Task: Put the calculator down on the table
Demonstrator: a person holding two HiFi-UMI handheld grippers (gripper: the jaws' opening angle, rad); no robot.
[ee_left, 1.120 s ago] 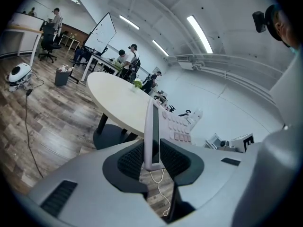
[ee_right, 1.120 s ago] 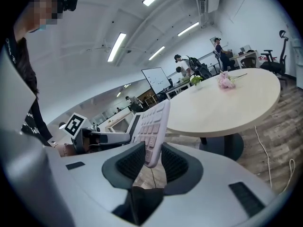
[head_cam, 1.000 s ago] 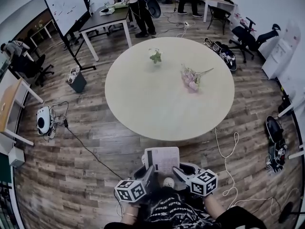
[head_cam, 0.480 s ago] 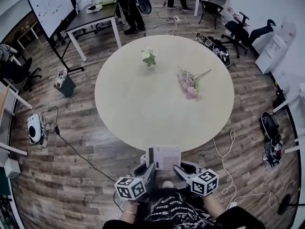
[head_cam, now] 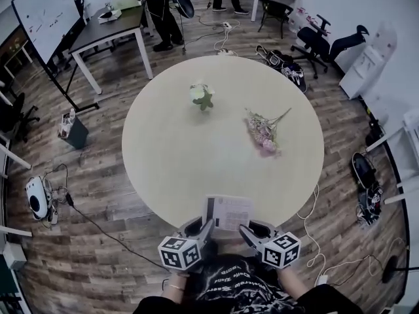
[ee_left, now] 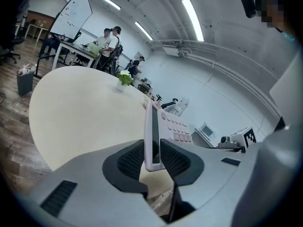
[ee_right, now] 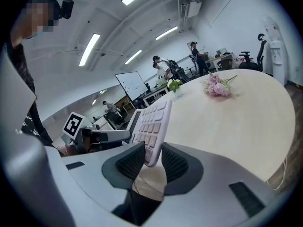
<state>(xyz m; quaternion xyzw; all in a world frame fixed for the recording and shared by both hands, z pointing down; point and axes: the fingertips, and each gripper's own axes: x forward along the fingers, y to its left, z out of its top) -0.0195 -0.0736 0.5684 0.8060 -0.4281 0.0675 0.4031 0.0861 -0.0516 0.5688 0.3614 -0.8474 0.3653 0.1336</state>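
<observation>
A pale pink calculator (head_cam: 229,212) hangs over the near edge of the round beige table (head_cam: 190,156), held from both sides. My left gripper (head_cam: 208,229) is shut on its left edge; in the left gripper view the calculator (ee_left: 154,138) stands edge-on between the black pads (ee_left: 130,161). My right gripper (head_cam: 245,231) is shut on its right edge, and the right gripper view shows the calculator (ee_right: 152,126) with its keys facing up between the pads (ee_right: 176,163).
On the table lie a small white flower in a pot (head_cam: 201,94) and a pink bouquet (head_cam: 264,133). People stand at a desk (head_cam: 108,25) beyond the table. Office chairs (head_cam: 314,38), cables (head_cam: 314,201) and bags (head_cam: 366,182) lie around on the wooden floor.
Both grippers with the calculator have moved forward toward the table. The calculator now overlaps the table's near edge, where before it hung over the floor.
</observation>
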